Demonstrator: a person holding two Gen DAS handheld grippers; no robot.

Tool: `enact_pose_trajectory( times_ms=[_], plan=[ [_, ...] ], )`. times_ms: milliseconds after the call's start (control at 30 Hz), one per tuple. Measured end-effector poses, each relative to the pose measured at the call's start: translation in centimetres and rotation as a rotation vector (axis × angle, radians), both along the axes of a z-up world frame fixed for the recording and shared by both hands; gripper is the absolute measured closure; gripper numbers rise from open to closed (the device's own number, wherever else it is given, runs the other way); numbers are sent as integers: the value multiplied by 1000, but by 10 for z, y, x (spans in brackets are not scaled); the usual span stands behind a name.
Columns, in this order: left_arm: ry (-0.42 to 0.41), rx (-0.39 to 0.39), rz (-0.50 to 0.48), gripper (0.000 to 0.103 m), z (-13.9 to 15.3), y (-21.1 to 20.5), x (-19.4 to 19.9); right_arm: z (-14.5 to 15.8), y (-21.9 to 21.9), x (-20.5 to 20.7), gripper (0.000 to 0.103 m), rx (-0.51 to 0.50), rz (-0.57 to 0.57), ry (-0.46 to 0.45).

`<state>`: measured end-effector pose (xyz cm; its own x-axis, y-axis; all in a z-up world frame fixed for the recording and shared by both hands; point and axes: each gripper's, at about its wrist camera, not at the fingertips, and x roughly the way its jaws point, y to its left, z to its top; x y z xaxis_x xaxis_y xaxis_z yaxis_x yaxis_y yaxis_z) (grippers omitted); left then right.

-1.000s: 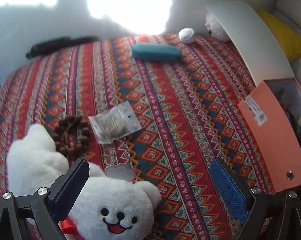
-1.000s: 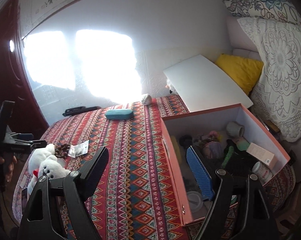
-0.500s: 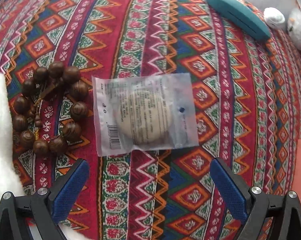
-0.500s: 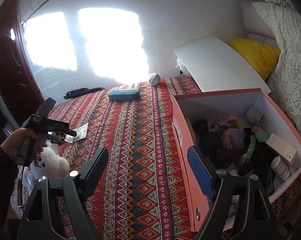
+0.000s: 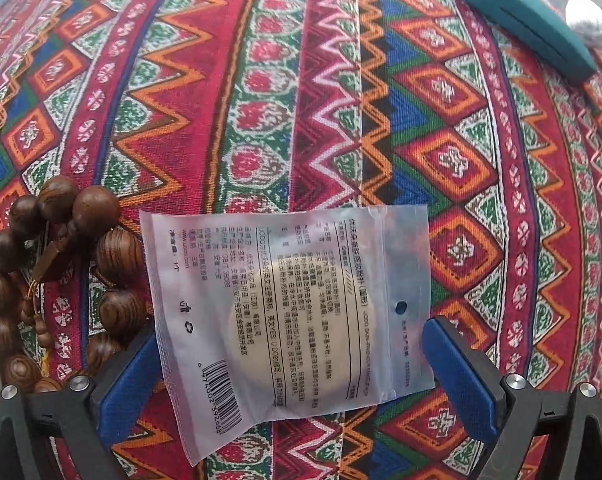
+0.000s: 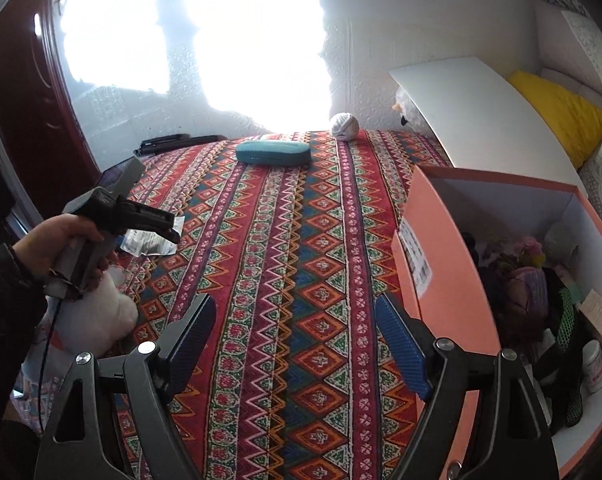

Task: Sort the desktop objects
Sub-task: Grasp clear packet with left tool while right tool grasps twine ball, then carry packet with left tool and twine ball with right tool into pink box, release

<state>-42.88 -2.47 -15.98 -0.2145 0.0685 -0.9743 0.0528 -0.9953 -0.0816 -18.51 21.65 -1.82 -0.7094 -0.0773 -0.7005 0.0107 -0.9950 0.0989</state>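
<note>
A clear plastic packet with a round beige pad inside lies flat on the patterned cloth. My left gripper points steeply down over it, its jaws closing. The packet lies between the blue pads, its side edges right at them, and it is not squeezed. A brown wooden bead bracelet lies just left of the packet, beside the left finger. In the right wrist view a hand holds the left gripper over the packet. My right gripper hangs open above bare cloth, with nothing between its fingers.
An open orange box with several items inside stands at the right. A teal case and a grey yarn ball lie at the far end. A white plush toy sits near the hand. A white board leans behind the box.
The left gripper has dropped from above the plush toy onto the packet, which now lies between its pads. The right gripper has sunk and shifted, so the box sits further right.
</note>
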Motion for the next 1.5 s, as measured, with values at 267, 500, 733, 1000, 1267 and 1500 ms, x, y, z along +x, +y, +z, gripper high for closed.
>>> enact_pose_trajectory(
  times_ms=[267, 500, 733, 1000, 1267, 1500],
  plan=[
    [92, 187, 69, 56, 18, -35, 19, 18, -8, -52, 44, -43, -44, 48],
    [126, 299, 44, 56, 19, -32, 27, 24, 28, -153, 25, -226, -200, 66],
    [147, 385, 31, 56, 4, -32, 9, -9, 66, -337, 15, -233, -279, -130],
    [175, 444, 26, 55, -4, -42, -8, -66, 84, -485, 15, 62, -393, -226],
    [202, 397, 14, 55, 4, -41, -8, -95, 87, -465, 40, -98, -382, -280],
    [288, 374, -5, 55, 62, -30, 40, 16, 14, -257, 39, -89, -90, -182]
  ],
)
